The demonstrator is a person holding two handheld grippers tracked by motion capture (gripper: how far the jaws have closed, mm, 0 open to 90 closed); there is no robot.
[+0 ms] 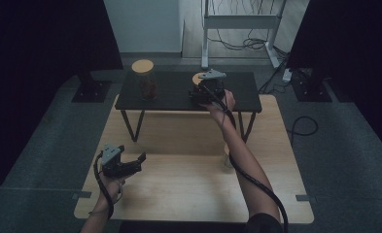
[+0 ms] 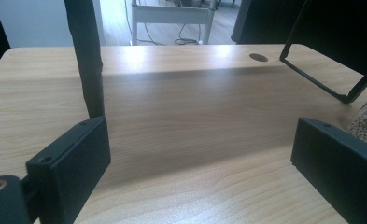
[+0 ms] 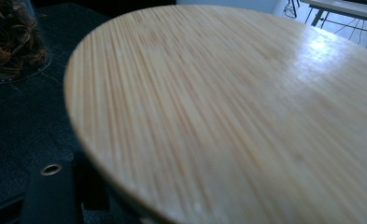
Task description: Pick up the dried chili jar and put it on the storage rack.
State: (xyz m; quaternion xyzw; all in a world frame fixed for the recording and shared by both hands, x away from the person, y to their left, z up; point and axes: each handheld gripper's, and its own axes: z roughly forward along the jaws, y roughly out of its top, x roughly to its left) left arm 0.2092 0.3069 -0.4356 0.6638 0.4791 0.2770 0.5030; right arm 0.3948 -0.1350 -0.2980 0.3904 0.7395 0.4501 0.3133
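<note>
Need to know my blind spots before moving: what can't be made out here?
- Right gripper: jaws hidden in right gripper view by bamboo lid; in high view by its own body.
- Jar under that lid: covered.
- Grain container, left gripper view: cut by frame edge and jaw.

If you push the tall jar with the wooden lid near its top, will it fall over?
Probably. The jar is tall and narrow, so a high push could tip it. Its clear walls look like glass and might break. The brown filling sits low, which may steady it slightly.
</note>
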